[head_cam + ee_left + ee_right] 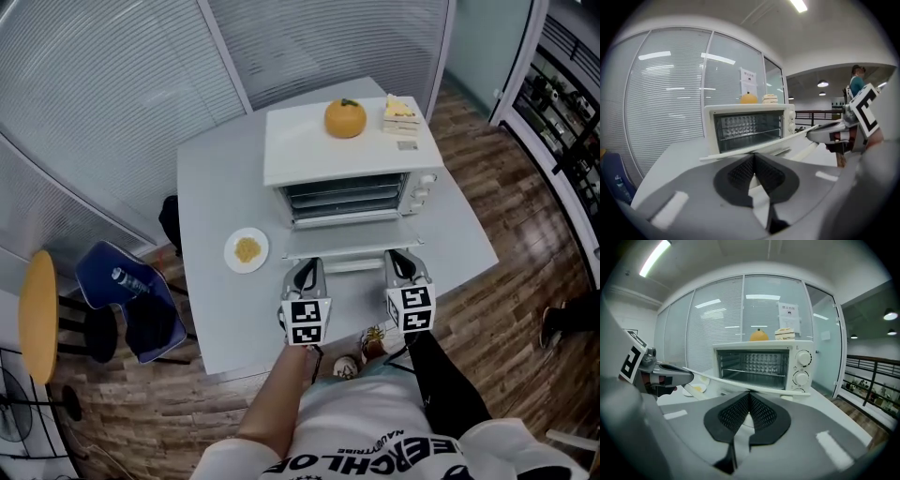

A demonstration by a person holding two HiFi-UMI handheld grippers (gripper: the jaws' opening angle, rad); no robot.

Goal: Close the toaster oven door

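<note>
Toaster oven point(352, 164) sits mid-surface point(211, 187), its door point(352, 246) dropped open, approx flat, racks showing. Left hand-held gripper point(307, 272) and right hand-held gripper point(401, 262) both have jaws pressed together, nothing between them, tips right by the door's front edge; touching or not, can't tell. An orange point(345, 118) sits on top, small plate point(247, 250) near the door.

My left gripper point(307, 270) and right gripper point(401, 260) are grey, with black mesh pads point(740, 171) and black-and-white cubes point(306, 321). I wear a white lettered T-shirt point(375, 445) and a black right sleeve point(442, 377).
</note>
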